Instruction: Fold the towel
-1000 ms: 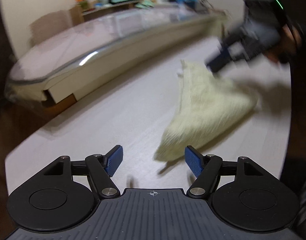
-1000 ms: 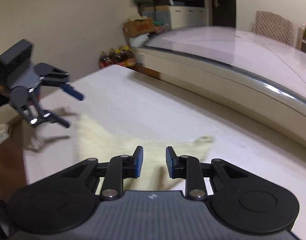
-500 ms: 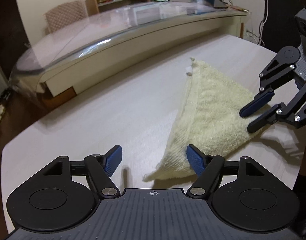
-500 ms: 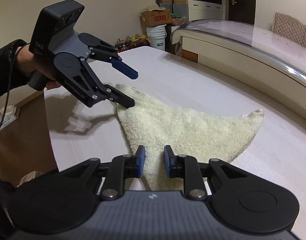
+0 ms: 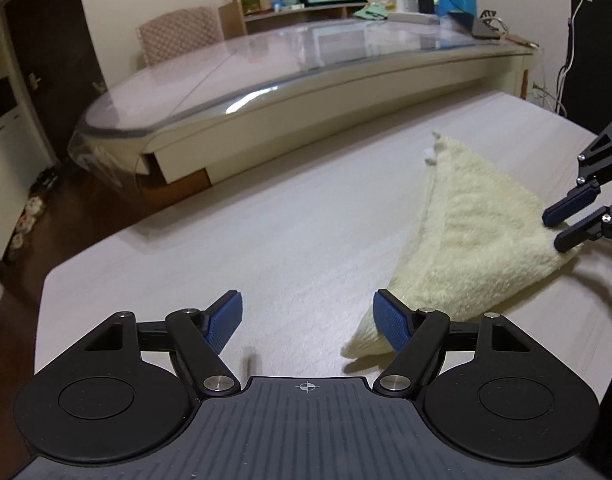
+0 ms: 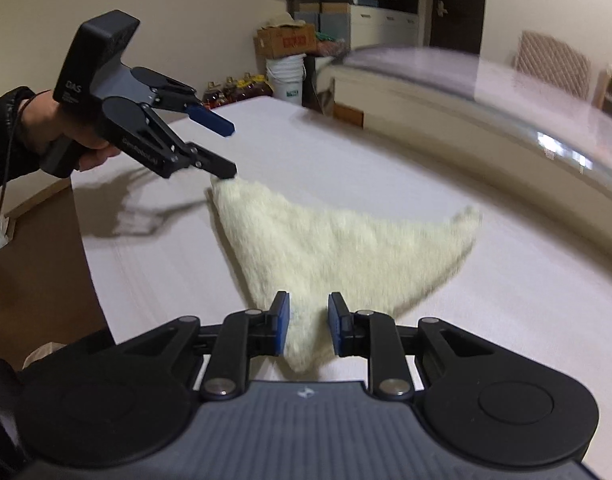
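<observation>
Since the earlier frames the towel (image 5: 478, 248) has come down out of its blurred swing and lies flat on the pale table (image 5: 265, 232), folded to a triangle. So one fold looks done, and both tools are lining up on corners for the next.

In the left wrist view, the left gripper (image 5: 308, 316) has sunk toward the towel's near corner. Its jaws stand wide apart with nothing between them; the corner lies just beside the right-hand pad. At the towel's far side the right gripper (image 5: 566, 228) has its tips at another corner.

In the right wrist view, the right gripper (image 6: 308, 326) has been narrowing its jaws to a small gap. The towel's point lies between the pads, yet they do not visibly press it — open, not gripping. Across the towel, the left gripper (image 6: 225, 148) hangs spread, lower finger touching the far corner.

The towel is cream, fluffy terry, with a small tag at one tip.
</observation>
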The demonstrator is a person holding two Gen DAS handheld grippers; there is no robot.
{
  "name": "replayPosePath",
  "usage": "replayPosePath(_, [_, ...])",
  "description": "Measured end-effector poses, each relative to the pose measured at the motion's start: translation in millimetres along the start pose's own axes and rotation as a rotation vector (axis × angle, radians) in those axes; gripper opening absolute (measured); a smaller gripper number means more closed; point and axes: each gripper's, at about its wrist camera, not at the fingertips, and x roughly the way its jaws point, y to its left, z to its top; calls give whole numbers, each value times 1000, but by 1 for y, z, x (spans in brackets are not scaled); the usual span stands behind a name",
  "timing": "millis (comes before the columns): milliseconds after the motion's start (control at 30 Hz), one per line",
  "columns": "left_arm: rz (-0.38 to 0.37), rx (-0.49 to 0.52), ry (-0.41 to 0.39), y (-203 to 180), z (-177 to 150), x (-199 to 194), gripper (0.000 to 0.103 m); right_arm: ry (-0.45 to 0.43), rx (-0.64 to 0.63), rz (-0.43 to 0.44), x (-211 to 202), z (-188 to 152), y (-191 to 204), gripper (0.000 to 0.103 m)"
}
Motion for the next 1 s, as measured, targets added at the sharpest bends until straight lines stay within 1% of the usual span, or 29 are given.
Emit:
replayPosePath(100, [12,1,0,0,-2,0,77,-16,23,3,-1,-4,0,24])
replayPosePath(167, [21,12,-6,-2,-2,-2,77,-23,10,-2,-2,-4,2,24])
replayPosePath(267, [55,11,-47,-5,0,-15,77,-65,25,-3,-12,-1,3,24])
replayPosePath(367, [21,-9,-96,-15,8,-29,77,-79,26,1,-15,2,5,24])
replayPosePath(500, [-34,25,-115,-44,17,-28,77,-90,50,13,-15,2,5,25])
replayPosePath(633, [-60,52,-104,-66,18,-16,77,-72,67,5,-12,-2,0,26])
replayPosePath(667, [-50,74,-90,-71,16,-10,77,-66,68,5,-11,-3,0,30])
replayPosePath(700, [-38,101,-73,-78,13,-3,77,-54,62,0,-9,-5,-1,30])
replayPosePath(733, [-40,102,-64,-79,11,0,77,-42,56,-5,-7,-6,-1,30])
replayPosePath(833, [-48,80,-55,-77,7,6,78,-46,75,6,-5,-8,-4,30])
replayPosePath(900, [-45,75,-56,-76,7,5,78,-58,85,7,-7,-8,-4,30])
replayPosePath(933, [-39,63,-65,-74,8,2,78,-81,104,10,-12,-7,-6,31])
replayPosePath(967, [-32,47,-76,-72,9,-2,78,-105,122,13,-17,-6,-7,35])
replayPosePath(1000, [-25,32,-87,-69,9,-6,78,-120,143,8,-22,-7,-8,44])
